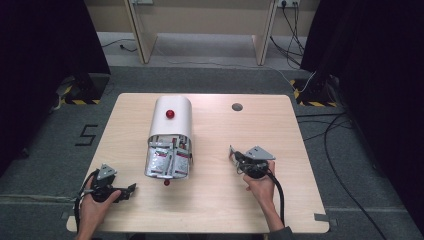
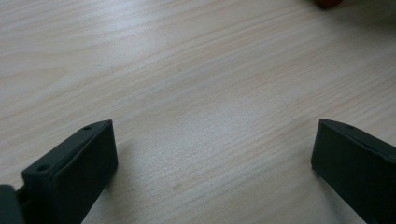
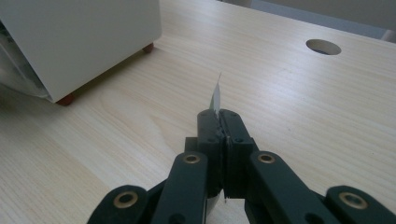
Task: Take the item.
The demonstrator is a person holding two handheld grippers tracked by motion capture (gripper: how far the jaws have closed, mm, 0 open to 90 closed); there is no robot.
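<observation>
A pale wooden table (image 1: 280, 200) carries a white bin (image 1: 170, 135) of packets lying near its far-left side. The right gripper (image 3: 218, 116) pinches 1 thin packet (image 3: 215, 98) mid-table; the left gripper (image 2: 212, 154) gapes wide at the near-left corner.

Light: even, overhead, bright table (image 1: 220, 200) | shadows: soft, short | surroundings: dark | focus: all views slightly soft
</observation>
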